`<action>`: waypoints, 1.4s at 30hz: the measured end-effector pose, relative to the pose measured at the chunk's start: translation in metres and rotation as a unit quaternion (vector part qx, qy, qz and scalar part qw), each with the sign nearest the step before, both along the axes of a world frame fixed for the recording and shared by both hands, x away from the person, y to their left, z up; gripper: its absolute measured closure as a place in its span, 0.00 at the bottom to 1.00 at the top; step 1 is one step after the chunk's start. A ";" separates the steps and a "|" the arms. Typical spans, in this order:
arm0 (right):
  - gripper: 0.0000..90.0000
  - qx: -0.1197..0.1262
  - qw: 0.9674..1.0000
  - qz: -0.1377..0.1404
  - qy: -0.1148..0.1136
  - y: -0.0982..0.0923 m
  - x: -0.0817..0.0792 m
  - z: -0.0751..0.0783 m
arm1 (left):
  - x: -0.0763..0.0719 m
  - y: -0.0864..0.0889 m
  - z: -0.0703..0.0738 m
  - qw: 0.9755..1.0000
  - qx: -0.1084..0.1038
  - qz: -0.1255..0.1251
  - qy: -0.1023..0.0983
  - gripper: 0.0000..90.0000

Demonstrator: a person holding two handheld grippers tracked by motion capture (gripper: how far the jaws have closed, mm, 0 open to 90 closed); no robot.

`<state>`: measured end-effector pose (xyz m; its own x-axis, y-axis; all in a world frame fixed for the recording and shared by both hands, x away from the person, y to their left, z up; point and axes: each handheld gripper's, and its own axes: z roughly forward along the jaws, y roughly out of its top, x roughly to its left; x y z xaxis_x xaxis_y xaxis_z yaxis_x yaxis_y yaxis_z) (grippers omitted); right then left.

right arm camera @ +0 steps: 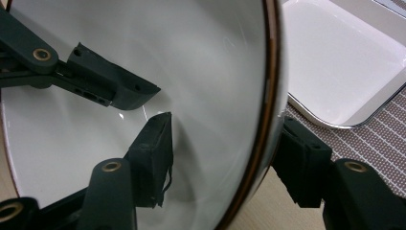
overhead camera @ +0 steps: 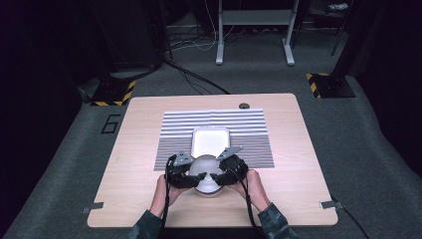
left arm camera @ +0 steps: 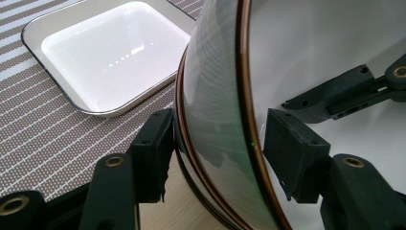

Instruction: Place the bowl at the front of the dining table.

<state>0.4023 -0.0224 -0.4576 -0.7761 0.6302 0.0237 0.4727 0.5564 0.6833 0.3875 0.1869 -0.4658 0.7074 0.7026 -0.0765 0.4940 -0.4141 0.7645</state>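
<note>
Nearest the person, a white bowl (overhead camera: 207, 178) with a thin brown rim sits near the front edge of the wooden table (overhead camera: 134, 164), just short of the striped mat (overhead camera: 249, 129). Both grippers straddle its wall from opposite sides. The left gripper (overhead camera: 190, 177) has one jaw outside the bowl and one inside; in the left gripper view the outer pad lies against the glossy outside wall (left arm camera: 210, 120), while the inner pad appears to stand a sliver off the inside surface, though the angle makes that hard to judge. The right gripper (overhead camera: 222, 175) mirrors it: in the right gripper view one jaw sits inside the bowl (right arm camera: 143, 57) and the other is outside, tucked under the rim and seemingly touching the wall. Whether either pair truly clamps the rim cannot be told for certain; the jaws are half closed around it. Each gripper view also shows the other gripper's jaw reaching into the bowl from the far side.

Just beyond the bowl, a white rectangular tray (overhead camera: 210, 139) with a dark edge lies on the mat, close to the bowl. Farther off, a grommet hole (overhead camera: 244, 105) marks the table's far edge.
</note>
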 end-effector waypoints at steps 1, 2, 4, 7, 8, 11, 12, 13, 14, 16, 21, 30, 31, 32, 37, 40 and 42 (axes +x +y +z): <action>0.48 -0.001 1.000 -0.001 0.001 0.000 0.000 0.000 | 0.000 0.000 0.000 1.000 -0.001 0.002 0.000 0.50; 0.48 -0.001 1.000 -0.001 0.001 0.000 0.000 0.000 | 0.000 0.000 0.000 1.000 -0.001 0.002 0.000 0.52; 0.49 -0.001 1.000 -0.007 0.005 0.001 0.000 0.002 | -0.001 -0.002 0.002 1.000 0.007 0.008 -0.011 0.55; 0.52 0.004 1.000 -0.013 -0.001 0.000 -0.001 0.002 | -0.004 -0.004 0.004 0.999 0.023 0.014 -0.017 0.58; 0.53 0.003 1.000 -0.015 -0.003 0.000 -0.001 0.002 | -0.004 -0.004 0.004 1.000 0.020 0.017 -0.017 0.58; 0.57 0.000 1.000 -0.021 -0.007 0.001 -0.001 0.005 | -0.004 -0.004 0.004 0.999 0.019 0.022 -0.019 0.59; 0.59 -0.003 1.000 -0.021 -0.016 0.001 -0.001 0.006 | -0.004 -0.004 0.004 0.999 0.017 0.022 -0.019 0.60; 0.59 -0.003 1.000 -0.021 -0.016 0.001 -0.001 0.006 | -0.004 -0.004 0.004 0.999 0.017 0.022 -0.019 0.61; 0.59 -0.004 1.000 -0.026 -0.015 0.002 -0.003 0.007 | -0.004 -0.003 0.004 0.999 0.015 0.021 -0.019 0.61; 0.61 -0.006 0.999 -0.027 -0.019 0.001 -0.003 0.008 | -0.003 -0.001 0.005 1.000 0.013 0.019 -0.018 0.63; 0.64 -0.009 0.999 -0.031 -0.028 0.002 -0.004 0.010 | -0.003 -0.001 0.005 0.999 0.016 0.017 -0.029 0.64; 0.75 -0.021 0.996 -0.041 -0.078 0.004 -0.012 0.016 | -0.007 -0.002 0.008 0.998 0.025 0.023 -0.059 0.70; 0.76 -0.023 0.995 -0.039 -0.086 0.004 -0.012 0.016 | -0.008 -0.002 0.009 0.997 0.028 0.025 -0.062 0.71; 0.76 -0.026 0.995 -0.039 -0.089 0.004 -0.013 0.017 | -0.009 -0.003 0.009 0.997 0.028 0.026 -0.063 0.72; 0.79 -0.033 0.993 -0.042 -0.103 0.005 -0.016 0.020 | -0.010 -0.003 0.011 0.996 0.034 0.029 -0.072 0.75; 0.81 -0.033 0.992 -0.044 -0.113 0.006 -0.017 0.020 | -0.011 -0.004 0.012 0.995 0.038 0.032 -0.081 0.76; 0.83 -0.041 0.988 -0.049 -0.137 0.008 -0.023 0.022 | -0.013 -0.004 0.013 0.995 0.039 0.034 -0.087 0.78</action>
<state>0.3796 -0.0146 -0.4360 -0.6819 0.6933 -0.2333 0.3293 0.5757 0.7484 0.3746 0.1830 -0.4527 0.6553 0.7488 0.0996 0.3859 -0.4451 0.8080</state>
